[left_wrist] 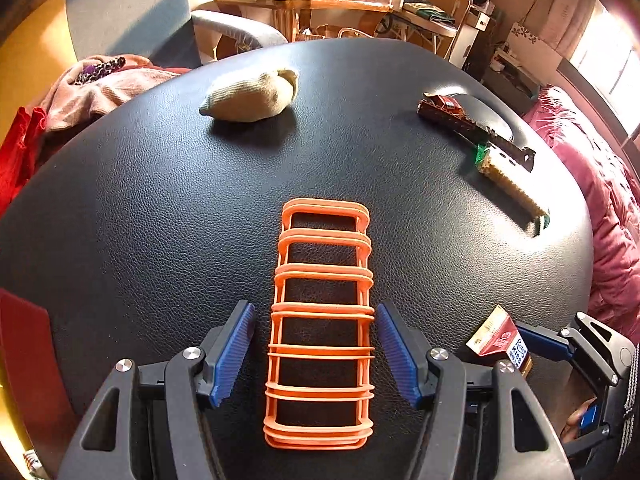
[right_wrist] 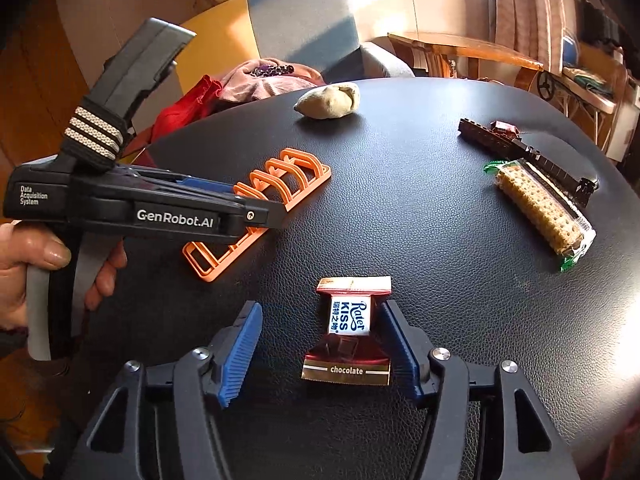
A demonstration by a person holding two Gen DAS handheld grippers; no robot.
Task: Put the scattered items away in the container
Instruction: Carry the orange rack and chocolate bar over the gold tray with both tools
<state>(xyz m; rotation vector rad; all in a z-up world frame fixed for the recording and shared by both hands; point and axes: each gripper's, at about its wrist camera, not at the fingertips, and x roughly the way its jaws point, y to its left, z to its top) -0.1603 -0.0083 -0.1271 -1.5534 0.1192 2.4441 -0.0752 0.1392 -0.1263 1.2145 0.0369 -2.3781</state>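
An orange slotted rack [left_wrist: 320,320] lies flat on the black leather table [left_wrist: 140,200]. My left gripper [left_wrist: 316,352] stands open astride the rack's near half, both blue pads clear of its sides. A wrapped chocolate [right_wrist: 347,336] lies on the table between the fingers of my right gripper [right_wrist: 320,350], which is open; the right pad is close to the wrapper, the left pad well off. Farther back lie a rolled beige sock [left_wrist: 252,96], a cracker pack [right_wrist: 544,212] and a dark brown brick strip [right_wrist: 516,144].
A heap of pink and red clothes [left_wrist: 80,92] lies past the table's far left edge, beside a grey armchair [left_wrist: 120,8]. A pink quilt [left_wrist: 600,200] borders the right edge. A wooden table [left_wrist: 304,2] and clutter stand behind.
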